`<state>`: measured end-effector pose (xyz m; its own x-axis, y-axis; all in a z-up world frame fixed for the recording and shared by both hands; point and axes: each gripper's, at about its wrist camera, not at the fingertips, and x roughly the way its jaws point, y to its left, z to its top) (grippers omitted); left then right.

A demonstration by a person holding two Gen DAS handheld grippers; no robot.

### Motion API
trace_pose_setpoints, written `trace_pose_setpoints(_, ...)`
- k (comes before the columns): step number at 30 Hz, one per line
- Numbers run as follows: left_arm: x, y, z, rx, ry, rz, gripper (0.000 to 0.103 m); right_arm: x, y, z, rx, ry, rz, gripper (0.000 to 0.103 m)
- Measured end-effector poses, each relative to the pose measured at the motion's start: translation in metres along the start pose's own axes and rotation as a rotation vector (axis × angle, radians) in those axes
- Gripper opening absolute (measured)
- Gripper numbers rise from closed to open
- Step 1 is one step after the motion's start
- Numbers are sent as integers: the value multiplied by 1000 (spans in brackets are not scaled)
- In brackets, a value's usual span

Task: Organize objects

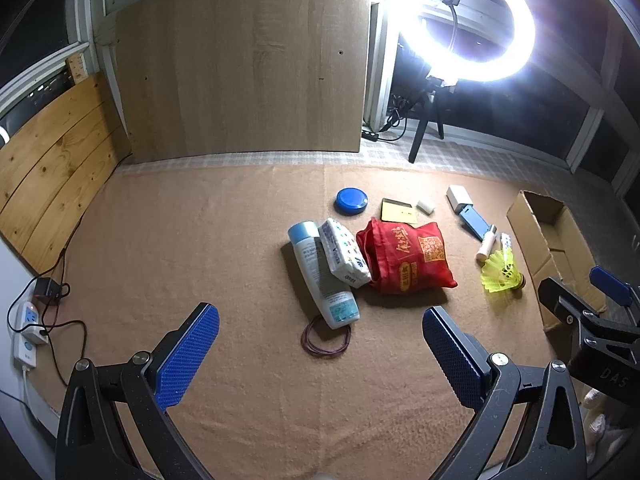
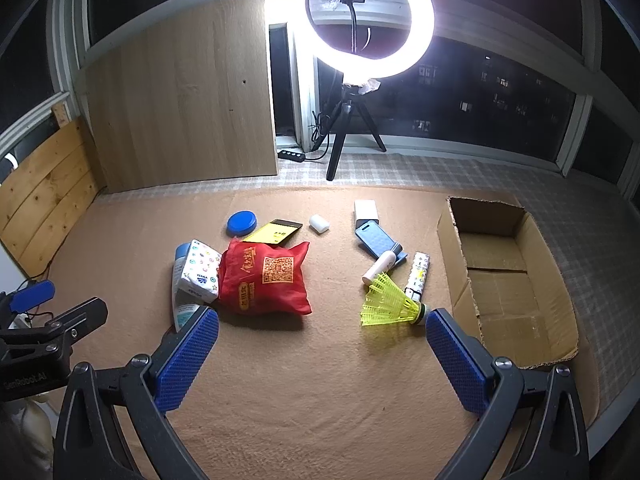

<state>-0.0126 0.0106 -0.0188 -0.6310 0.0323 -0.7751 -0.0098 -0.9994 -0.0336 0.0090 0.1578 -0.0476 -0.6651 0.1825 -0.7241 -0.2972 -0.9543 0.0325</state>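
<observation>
Your left gripper (image 1: 320, 354) and right gripper (image 2: 322, 354) both hover with jaws spread wide, holding nothing. The red bag (image 2: 266, 278) lies at the middle of the brown mat (image 2: 300, 400); the empty cardboard box (image 2: 504, 280) stands far right, beside the yellow shuttlecock (image 2: 390, 302).

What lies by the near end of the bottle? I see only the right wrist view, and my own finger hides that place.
Observer: A dark red rubber band lies flat on the mat. The bottle rests with its end over the loop's edge.
Operator: Does the left gripper hold anything?
Observer: No. The left gripper is open above the mat, with nothing between its jaws.
</observation>
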Motion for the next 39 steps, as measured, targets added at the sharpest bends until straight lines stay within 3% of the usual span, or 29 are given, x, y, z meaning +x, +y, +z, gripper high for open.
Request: trace_pose_setpoints(39,10,-7,3,12,18,-5,103,10,-3,1,21,22,-22,102)
